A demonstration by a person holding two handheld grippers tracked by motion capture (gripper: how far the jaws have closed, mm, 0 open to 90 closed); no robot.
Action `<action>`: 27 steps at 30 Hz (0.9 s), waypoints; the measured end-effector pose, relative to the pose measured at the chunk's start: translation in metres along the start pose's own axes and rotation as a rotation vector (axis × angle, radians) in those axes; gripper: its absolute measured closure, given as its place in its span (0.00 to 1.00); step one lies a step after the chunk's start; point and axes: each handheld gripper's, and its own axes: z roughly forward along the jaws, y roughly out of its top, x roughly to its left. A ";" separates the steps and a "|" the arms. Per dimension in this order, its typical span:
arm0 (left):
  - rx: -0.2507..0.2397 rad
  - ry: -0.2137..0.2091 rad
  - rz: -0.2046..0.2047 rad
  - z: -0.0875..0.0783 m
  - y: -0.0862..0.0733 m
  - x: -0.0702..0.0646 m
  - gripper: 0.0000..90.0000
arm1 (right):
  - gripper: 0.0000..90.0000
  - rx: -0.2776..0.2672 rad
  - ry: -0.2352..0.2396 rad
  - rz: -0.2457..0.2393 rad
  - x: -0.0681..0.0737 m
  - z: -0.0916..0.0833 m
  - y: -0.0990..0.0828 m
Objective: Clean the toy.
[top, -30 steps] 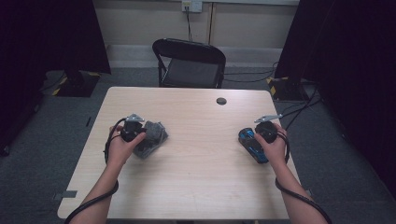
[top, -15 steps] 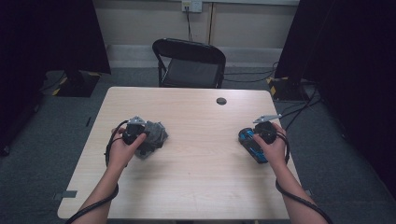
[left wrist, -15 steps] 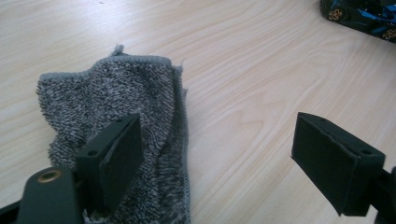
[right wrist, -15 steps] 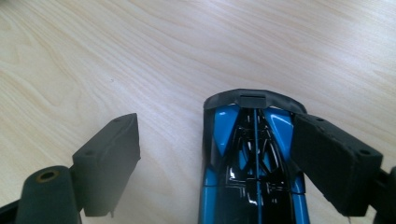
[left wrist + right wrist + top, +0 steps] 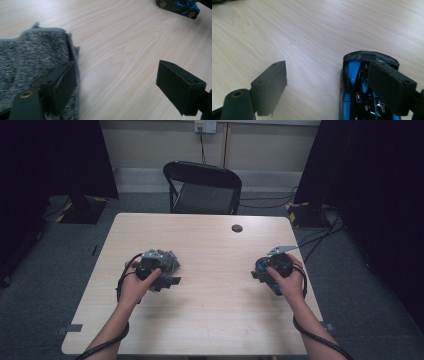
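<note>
A grey fuzzy cloth (image 5: 170, 262) lies left of the table's middle, and my left gripper (image 5: 162, 279) rests over it. In the left gripper view the cloth (image 5: 30, 65) lies under the left jaw. The left gripper (image 5: 115, 75) is open, with bare wood between its jaws. A blue and black toy car (image 5: 276, 288) sits near the right edge under my right gripper (image 5: 257, 272). In the right gripper view the car (image 5: 354, 100) lies beneath the right jaw, and the right gripper (image 5: 327, 77) is open around bare table. The car (image 5: 177, 6) also appears far off in the left gripper view.
The light wooden table (image 5: 215, 320) has a small black round cap (image 5: 237, 228) near its far edge. A black folding chair (image 5: 202, 187) stands behind the table. Dark curtains hang at both sides, and cables run across the floor at the right.
My left hand has shifted slightly right and toward the near edge over the cloth. The right hand and the car have barely moved.
</note>
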 end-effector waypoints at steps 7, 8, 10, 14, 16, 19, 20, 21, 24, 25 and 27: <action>0.006 -0.013 0.023 0.006 0.000 -0.007 0.18 | 0.17 0.001 0.023 -0.030 0.011 0.003 0.001; 0.005 -0.015 0.026 0.006 0.000 -0.008 0.18 | 0.17 -0.001 0.026 -0.033 0.012 0.004 0.001; -0.003 -0.017 0.028 0.007 0.001 -0.010 0.18 | 0.17 0.001 0.035 -0.036 0.013 0.005 0.001; 0.005 -0.032 0.040 0.011 0.001 -0.015 0.18 | 0.17 0.007 0.044 -0.042 0.016 0.005 0.000; 0.009 -0.040 0.045 0.012 0.001 -0.016 0.18 | 0.17 0.009 0.047 -0.046 0.016 0.005 0.000; 0.008 -0.044 0.048 0.015 0.001 -0.019 0.18 | 0.18 0.013 0.052 -0.050 0.019 0.005 -0.001; 0.010 -0.047 0.049 0.016 0.001 -0.019 0.18 | 0.18 0.012 0.059 -0.052 0.021 0.006 -0.001; 0.010 -0.047 0.050 0.016 0.001 -0.020 0.18 | 0.18 0.011 0.059 -0.053 0.022 0.006 -0.001; 0.016 -0.055 0.058 0.018 0.001 -0.024 0.18 | 0.18 0.008 0.072 -0.060 0.026 0.007 -0.001; 0.015 -0.057 0.061 0.019 0.001 -0.025 0.18 | 0.18 0.007 0.076 -0.063 0.027 0.007 -0.001; 0.016 -0.066 0.061 0.020 0.000 -0.027 0.18 | 0.18 0.009 0.080 -0.068 0.029 0.008 -0.001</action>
